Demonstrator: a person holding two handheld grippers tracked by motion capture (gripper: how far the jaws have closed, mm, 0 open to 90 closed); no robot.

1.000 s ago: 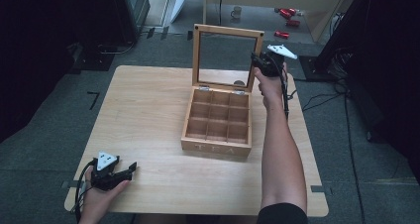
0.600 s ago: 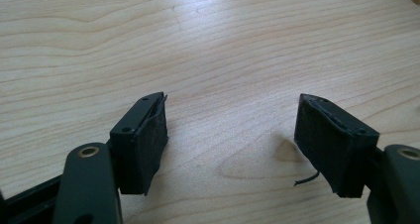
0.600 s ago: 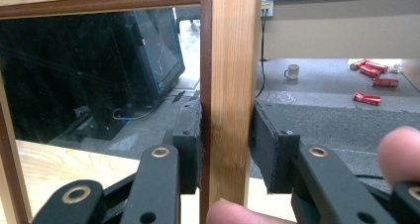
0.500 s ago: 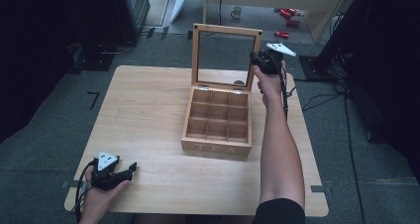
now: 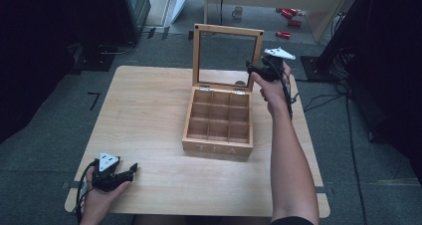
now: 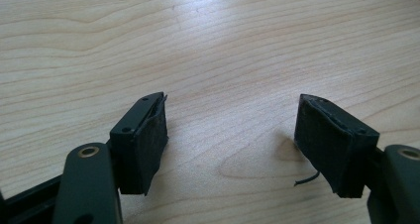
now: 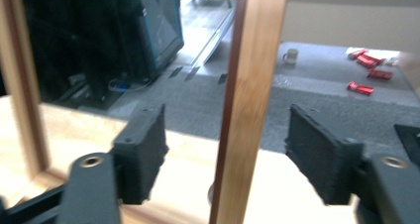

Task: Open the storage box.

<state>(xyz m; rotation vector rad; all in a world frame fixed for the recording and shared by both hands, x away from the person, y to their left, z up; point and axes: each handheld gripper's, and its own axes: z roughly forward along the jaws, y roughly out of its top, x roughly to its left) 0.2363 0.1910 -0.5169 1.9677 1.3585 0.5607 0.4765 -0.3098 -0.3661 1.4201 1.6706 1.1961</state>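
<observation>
A wooden tea box (image 5: 218,146) with empty compartments stands on the table, its glass-paned lid (image 5: 227,30) raised upright. My right gripper (image 5: 255,69) is at the lid's right edge. In the right gripper view the lid's wooden frame bar (image 7: 250,85) runs between the jaws of my right gripper (image 7: 225,135). Those jaws have just been opening, and both pads (image 7: 146,149) stand off the wood. My left gripper (image 5: 130,170) rests near the table's front left corner. It is open (image 6: 233,120) over bare wood with nothing between its fingers.
The light wooden table (image 5: 144,110) has free room to the left of and in front of the box. On the floor beyond it are a mug (image 5: 238,11), red items (image 5: 287,16) and dark equipment (image 5: 127,6). Cables (image 5: 323,98) lie on the floor to the right.
</observation>
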